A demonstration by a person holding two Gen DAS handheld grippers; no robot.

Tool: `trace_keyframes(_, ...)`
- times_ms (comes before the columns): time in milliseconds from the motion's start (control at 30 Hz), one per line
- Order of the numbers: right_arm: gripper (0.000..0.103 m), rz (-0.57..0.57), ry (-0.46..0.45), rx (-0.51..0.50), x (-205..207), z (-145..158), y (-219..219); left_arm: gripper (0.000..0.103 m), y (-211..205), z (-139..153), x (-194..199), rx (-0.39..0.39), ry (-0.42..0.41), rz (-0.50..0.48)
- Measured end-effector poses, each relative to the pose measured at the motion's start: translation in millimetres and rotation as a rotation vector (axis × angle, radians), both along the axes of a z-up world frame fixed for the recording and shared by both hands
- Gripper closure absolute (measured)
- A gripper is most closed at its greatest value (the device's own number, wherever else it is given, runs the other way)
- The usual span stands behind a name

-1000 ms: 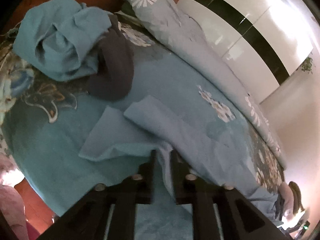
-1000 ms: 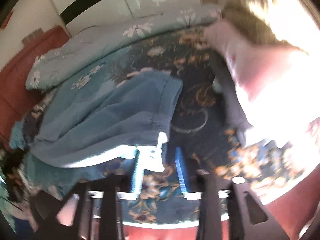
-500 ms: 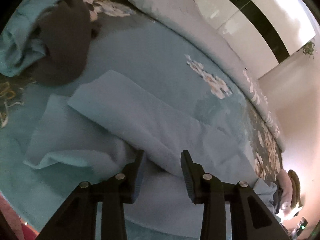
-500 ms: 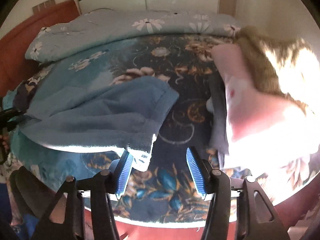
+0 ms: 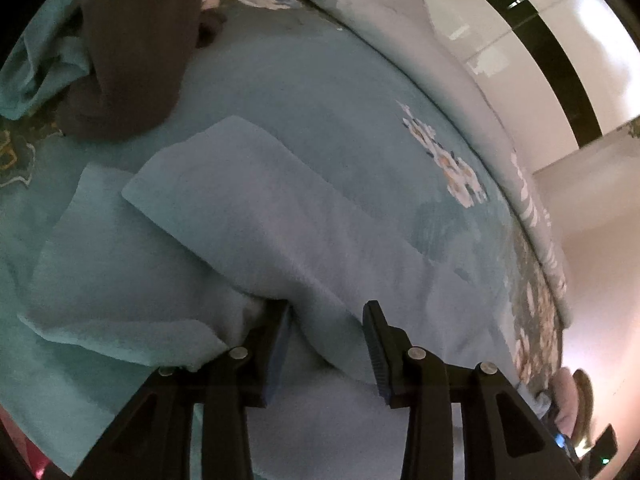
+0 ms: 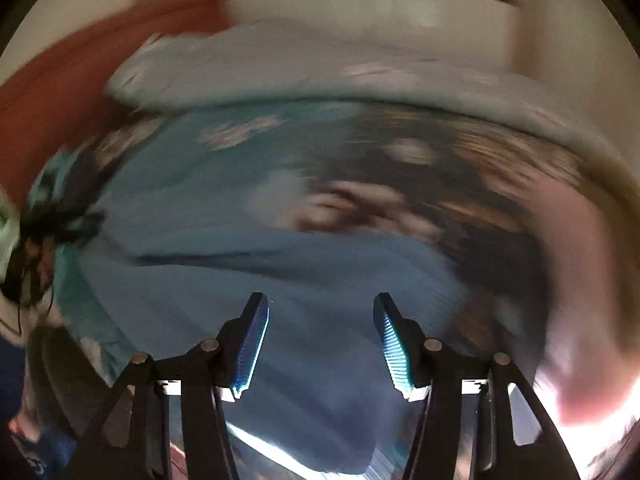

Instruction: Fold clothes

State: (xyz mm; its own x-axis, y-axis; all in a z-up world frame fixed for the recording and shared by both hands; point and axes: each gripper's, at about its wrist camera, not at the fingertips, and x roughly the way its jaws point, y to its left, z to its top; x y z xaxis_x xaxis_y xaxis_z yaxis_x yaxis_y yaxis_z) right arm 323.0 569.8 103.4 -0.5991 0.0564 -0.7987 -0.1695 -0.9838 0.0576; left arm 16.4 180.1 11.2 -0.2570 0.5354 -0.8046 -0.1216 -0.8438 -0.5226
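Both jaws have just spread and let go of the light blue garment (image 5: 248,216), which now lies folded over itself on the bed (image 5: 340,92). The left gripper (image 5: 326,344) straddles a ridge of it; the right gripper (image 6: 320,340) hovers above, unloaded.

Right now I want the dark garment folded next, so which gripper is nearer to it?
Left. The left gripper sits over the blue cloth, with the dark garment just beyond it. The right gripper hovers over that cloth farther off.
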Motion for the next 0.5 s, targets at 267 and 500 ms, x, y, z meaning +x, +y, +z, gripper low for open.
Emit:
trace_keyframes(267, 0.047, 0.297, -0.105, 0.145, -85.8, -28.5, -57.3, 0.065, 2.9, 4.7, -6.1, 0.020, 0.020, 0.025)
trace_keyframes(500, 0.060, 0.290, -0.144, 0.136, -95.1, -43.2, -54.7, 0.093, 2.3, 9.7, -10.5, 0.017, 0.071, 0.019)
